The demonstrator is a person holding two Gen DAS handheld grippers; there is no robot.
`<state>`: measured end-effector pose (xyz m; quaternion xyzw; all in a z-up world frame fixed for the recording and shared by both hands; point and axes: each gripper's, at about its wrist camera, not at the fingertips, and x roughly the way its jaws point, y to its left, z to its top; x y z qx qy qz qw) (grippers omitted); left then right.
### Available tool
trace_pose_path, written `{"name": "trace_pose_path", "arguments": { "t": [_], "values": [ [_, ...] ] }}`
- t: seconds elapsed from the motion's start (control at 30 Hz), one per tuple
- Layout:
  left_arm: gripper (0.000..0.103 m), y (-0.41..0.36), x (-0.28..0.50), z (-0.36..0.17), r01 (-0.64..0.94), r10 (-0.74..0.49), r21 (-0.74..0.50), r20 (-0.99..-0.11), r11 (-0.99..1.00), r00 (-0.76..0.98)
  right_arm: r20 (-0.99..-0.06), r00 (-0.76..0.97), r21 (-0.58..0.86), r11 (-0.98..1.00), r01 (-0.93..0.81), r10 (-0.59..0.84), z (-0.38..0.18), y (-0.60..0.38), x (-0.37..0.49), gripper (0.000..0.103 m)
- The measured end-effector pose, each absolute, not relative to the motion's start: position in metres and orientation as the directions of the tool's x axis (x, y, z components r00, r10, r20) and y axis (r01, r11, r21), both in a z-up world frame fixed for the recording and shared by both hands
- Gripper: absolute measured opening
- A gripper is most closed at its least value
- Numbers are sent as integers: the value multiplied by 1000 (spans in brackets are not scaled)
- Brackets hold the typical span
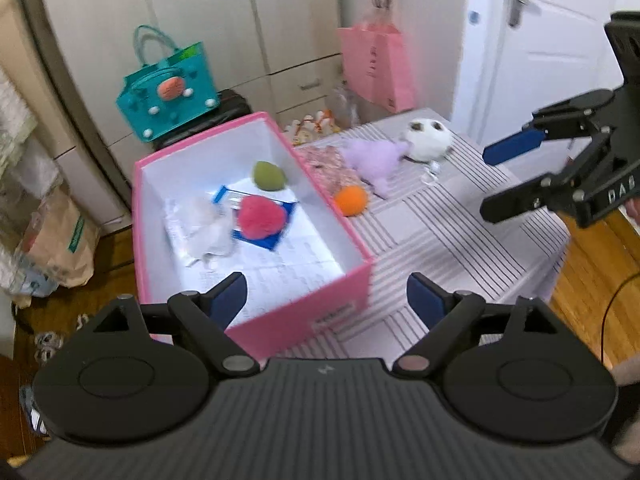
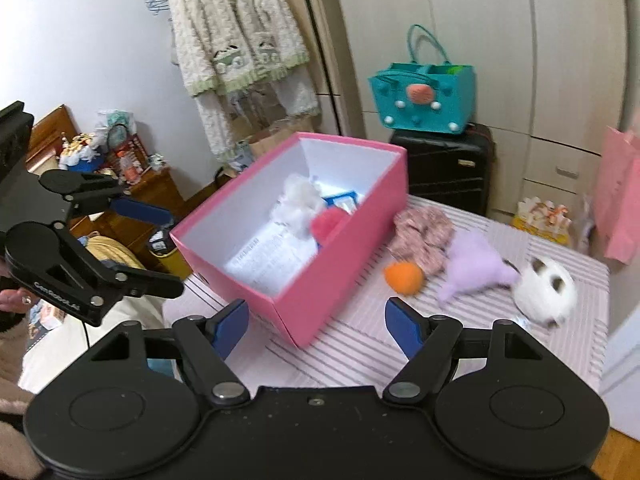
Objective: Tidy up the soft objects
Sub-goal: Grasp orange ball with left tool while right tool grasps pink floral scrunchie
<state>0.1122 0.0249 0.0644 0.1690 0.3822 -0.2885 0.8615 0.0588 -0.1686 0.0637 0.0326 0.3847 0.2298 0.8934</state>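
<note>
An open pink box [image 1: 352, 280] stands on the striped table [image 1: 440, 232]. Inside it lie a green ball [image 1: 269, 176], a pink pom-pom [image 1: 262, 217] and a white fluffy piece [image 1: 208, 228] on papers. Beside the box on the table lie an orange ball [image 1: 351, 200], a floral cloth [image 1: 328, 168], a purple plush [image 1: 376, 160] and a white plush [image 1: 428, 140]. My left gripper [image 1: 326, 284] hangs open over the box's near corner, holding nothing. My right gripper [image 2: 317, 306] is open and empty too, above the table in front of the box [image 2: 320, 300].
A teal bag [image 2: 424, 96] sits on a black suitcase [image 2: 448, 168] behind the table. A pink paper bag [image 1: 376, 64] hangs on the wardrobe. A white door [image 1: 540, 60] is at the right, and a fluffy coat [image 2: 240, 40] hangs on the wall.
</note>
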Motion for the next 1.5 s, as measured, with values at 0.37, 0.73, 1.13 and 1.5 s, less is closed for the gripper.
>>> {"name": "trace_pose_path", "arguments": {
  "t": [0.37,0.73,1.13,1.5],
  "values": [
    [90,-25,75,23,711,-435,102,-728,695,529,-669,653,195,931,-308,356,34,-214,10,80],
    [90,-91,69,3,714,-475,220,-613,665,632,-612,729,172,951,-256,306,-3,-251,28,83],
    [71,-145,128,-41,528,-312,276,-561,803,767,-541,763,140,932,-333,354,-19,-266,85,84],
    [49,-166,182,-64,311,-114,274,-555,910,824,-574,682,200,885,-420,453,-26,-258,181,81]
  ]
}}
